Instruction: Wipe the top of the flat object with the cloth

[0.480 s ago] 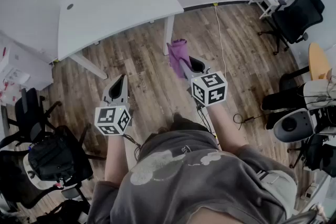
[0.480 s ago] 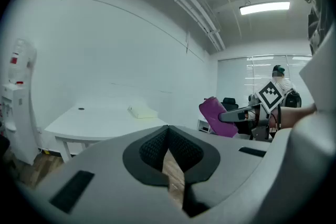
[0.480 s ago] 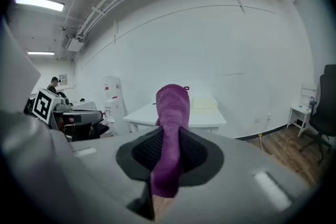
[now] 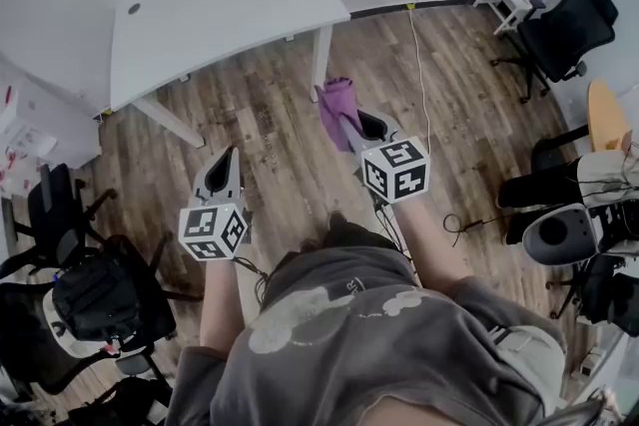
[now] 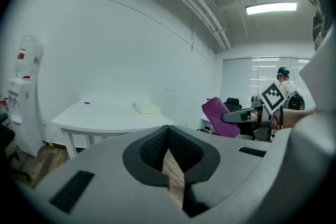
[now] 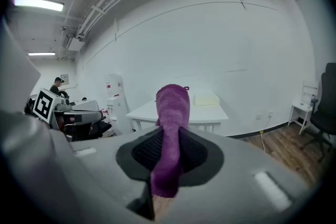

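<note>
Office: white desk (image 4: 200, 25), swivel chairs (image 4: 564, 30)

Both forearms are stretched out bare in front of me, left forearm (image 4: 218, 299) and right forearm (image 4: 431, 239) roughly parallel, and each gripper points ahead and away from my body, up in the air and resting on nothing. The left gripper (image 4: 232, 152) sits nearer to me, with its marker cube (image 4: 213, 230) at the wrist end and its jaws pressed together at the tips, nothing between them. The right gripper (image 4: 351, 123) reaches further forward, and its jaws are clamped on the purple cloth (image 4: 336, 103), which sticks out past the tips.
</note>
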The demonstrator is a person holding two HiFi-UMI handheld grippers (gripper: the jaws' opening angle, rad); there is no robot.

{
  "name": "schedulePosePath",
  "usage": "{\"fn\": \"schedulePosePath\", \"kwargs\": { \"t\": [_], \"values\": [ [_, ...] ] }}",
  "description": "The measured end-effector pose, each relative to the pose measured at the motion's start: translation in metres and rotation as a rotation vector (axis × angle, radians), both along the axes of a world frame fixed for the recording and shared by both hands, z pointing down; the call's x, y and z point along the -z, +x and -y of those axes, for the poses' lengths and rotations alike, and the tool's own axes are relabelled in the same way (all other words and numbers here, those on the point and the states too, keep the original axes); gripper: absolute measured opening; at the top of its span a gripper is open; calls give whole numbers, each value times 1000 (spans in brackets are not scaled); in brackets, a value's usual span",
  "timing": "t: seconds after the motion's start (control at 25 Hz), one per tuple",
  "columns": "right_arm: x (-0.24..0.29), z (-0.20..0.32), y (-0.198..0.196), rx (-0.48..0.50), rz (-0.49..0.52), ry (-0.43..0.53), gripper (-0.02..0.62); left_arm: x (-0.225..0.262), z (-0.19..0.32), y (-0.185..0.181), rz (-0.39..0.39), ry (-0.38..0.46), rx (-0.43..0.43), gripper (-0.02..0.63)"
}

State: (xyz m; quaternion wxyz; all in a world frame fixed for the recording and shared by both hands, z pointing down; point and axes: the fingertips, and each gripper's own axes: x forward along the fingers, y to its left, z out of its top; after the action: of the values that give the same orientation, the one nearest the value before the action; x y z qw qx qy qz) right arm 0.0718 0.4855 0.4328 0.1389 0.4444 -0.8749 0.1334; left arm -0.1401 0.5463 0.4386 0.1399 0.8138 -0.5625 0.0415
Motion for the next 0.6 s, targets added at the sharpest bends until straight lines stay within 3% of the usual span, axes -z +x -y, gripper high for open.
{"fn": "schedulePosePath", "kwargs": {
  "t": [0.6],
  "values": [
    [-10, -1, -2, -70, 35, -35, 71, -12, -17, -26, -48, -26, 27, -5]
  ]
}}
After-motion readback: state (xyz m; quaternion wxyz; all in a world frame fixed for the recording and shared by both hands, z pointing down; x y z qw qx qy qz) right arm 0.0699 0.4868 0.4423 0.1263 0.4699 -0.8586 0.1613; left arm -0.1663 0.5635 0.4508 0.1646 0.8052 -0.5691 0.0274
